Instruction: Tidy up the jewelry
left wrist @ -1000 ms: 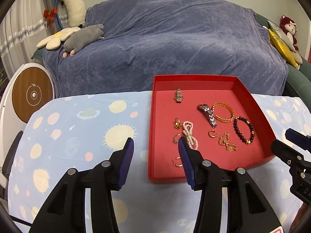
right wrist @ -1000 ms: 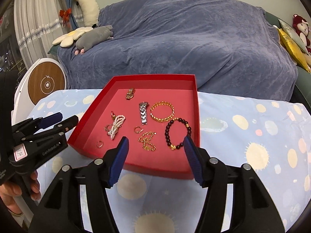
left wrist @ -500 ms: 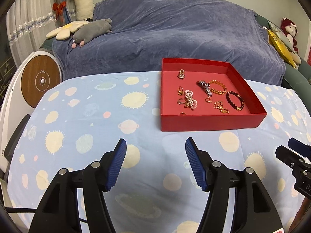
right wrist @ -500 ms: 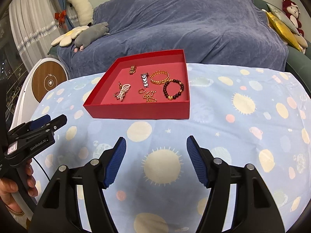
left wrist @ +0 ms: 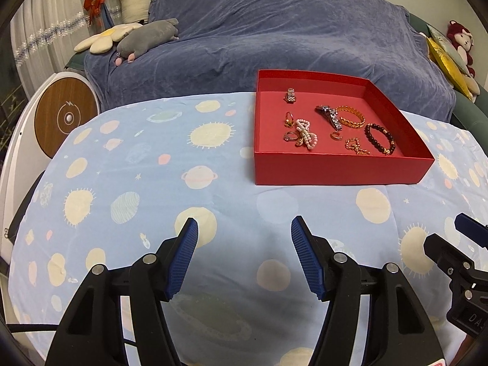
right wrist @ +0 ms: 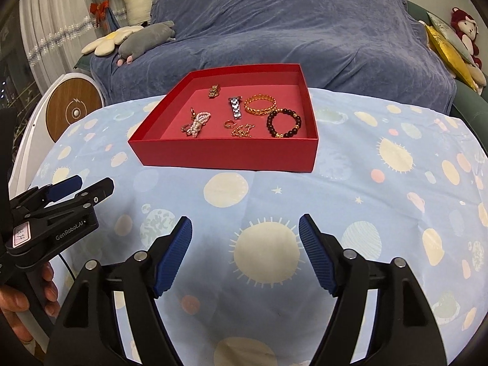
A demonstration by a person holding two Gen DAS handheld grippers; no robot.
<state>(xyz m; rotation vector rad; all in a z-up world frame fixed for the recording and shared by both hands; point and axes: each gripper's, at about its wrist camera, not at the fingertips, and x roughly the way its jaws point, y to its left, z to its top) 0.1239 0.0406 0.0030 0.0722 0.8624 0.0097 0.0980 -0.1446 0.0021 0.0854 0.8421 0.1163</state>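
Note:
A red tray (left wrist: 335, 170) (right wrist: 225, 157) stands on the far half of the table. In it lie a pearl bracelet (left wrist: 306, 132) (right wrist: 199, 122), a silver watch (left wrist: 331, 116) (right wrist: 235, 108), a gold bangle (left wrist: 350, 116) (right wrist: 260, 105), a dark bead bracelet (left wrist: 379, 138) (right wrist: 283, 123), a gold chain (left wrist: 355, 146) (right wrist: 242, 131) and several gold rings. My left gripper (left wrist: 244, 228) is open and empty, well short of the tray. My right gripper (right wrist: 245, 222) is open and empty, also short of the tray.
The table wears a pale blue cloth with suns and planets (left wrist: 137, 183) (right wrist: 381, 198). A blue-covered sofa (left wrist: 274, 36) stands behind it with plush toys (left wrist: 146, 38). A round white and wood device (left wrist: 65, 119) stands at the left.
Both grippers have drawn back from over the tray toward the table's near side. The tray now lies farther away. The jaws stay open and empty.

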